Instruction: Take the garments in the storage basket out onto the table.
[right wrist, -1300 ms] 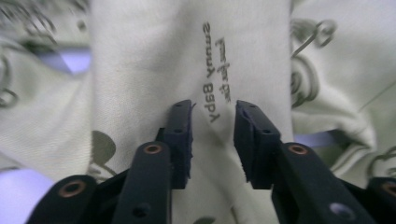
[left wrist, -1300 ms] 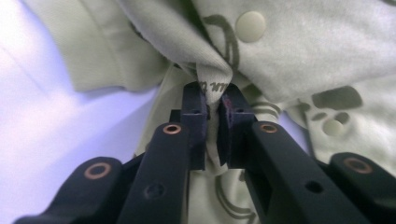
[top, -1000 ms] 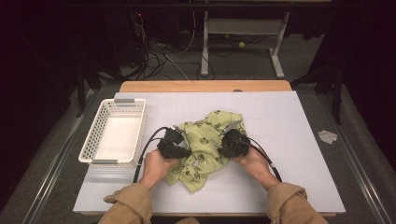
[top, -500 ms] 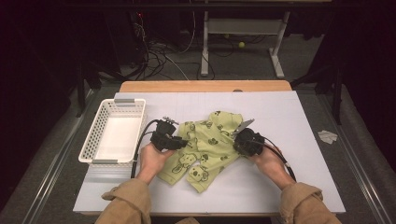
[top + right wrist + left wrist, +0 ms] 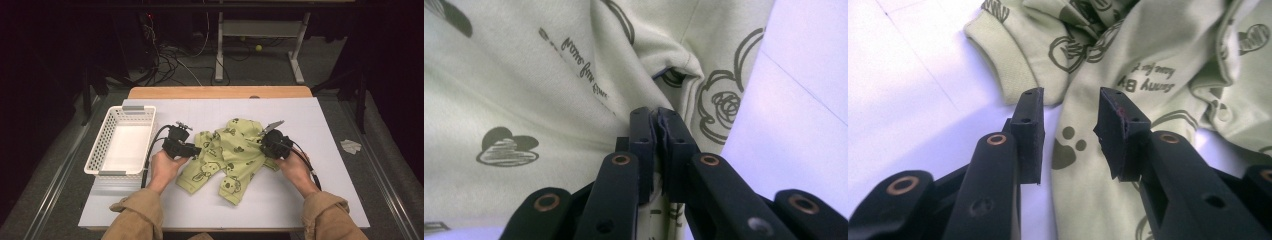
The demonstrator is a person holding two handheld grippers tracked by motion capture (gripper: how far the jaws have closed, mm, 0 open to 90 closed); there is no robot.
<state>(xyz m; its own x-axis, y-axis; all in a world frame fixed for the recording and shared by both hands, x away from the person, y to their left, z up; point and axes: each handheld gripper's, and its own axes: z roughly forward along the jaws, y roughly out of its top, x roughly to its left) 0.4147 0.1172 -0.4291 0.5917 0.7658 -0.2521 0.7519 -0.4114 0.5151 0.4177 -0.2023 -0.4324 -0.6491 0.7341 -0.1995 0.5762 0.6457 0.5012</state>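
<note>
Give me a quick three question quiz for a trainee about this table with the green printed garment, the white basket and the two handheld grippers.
1. True or false: the right gripper has its jaws closed on the green garment.
2. How do the jaws of the left gripper stand? A: pinched on the cloth. B: apart, with the cloth lying below the gap. C: closed on the basket rim.
3. On which side of the garment, in the high view, does the white basket sit, and is anything in it?

Key
1. True: a fold of cloth is pinched between its pads.
2. B. The jaws have just been opening, with nothing pressed between them.
3. To the garment's left, and it holds nothing.
</note>
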